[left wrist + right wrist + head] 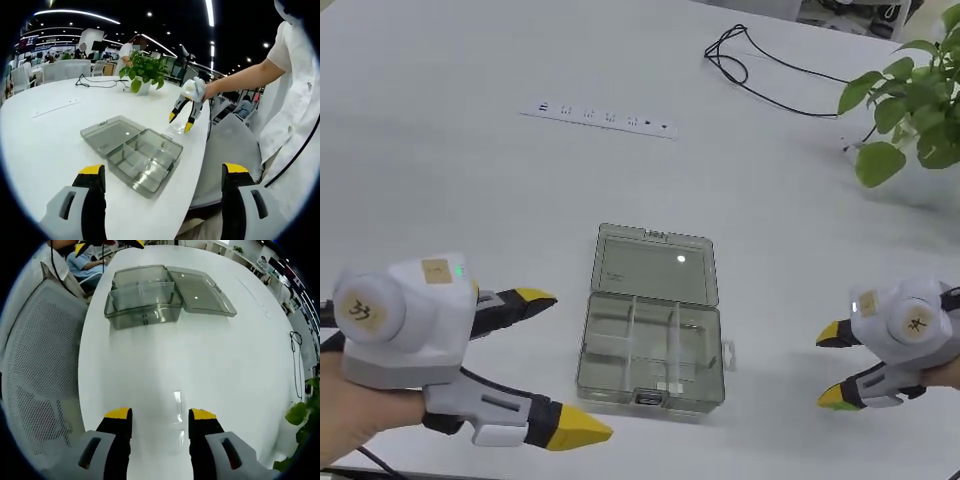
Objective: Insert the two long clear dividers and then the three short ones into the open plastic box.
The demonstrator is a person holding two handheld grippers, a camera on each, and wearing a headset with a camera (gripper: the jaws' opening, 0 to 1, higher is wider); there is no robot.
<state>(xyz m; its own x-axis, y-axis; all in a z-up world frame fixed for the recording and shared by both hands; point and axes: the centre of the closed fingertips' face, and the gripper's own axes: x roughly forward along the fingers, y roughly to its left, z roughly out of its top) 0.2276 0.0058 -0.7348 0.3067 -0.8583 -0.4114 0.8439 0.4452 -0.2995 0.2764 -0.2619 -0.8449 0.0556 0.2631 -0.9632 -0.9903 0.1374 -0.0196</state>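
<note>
White table carries 1 white power strip at the far side, 1 looped black cable beyond it, and 1 green potted plant at the far right. Grey mesh chair stands beside the table edge.

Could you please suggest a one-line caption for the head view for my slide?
Left gripper and right gripper, both open, flank the open plastic box on a white workbench.

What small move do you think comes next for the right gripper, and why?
Probably lower the right gripper and close on the short clear divider lying on the table between its open jaws: it holds nothing, and the open box lies ahead.
</note>
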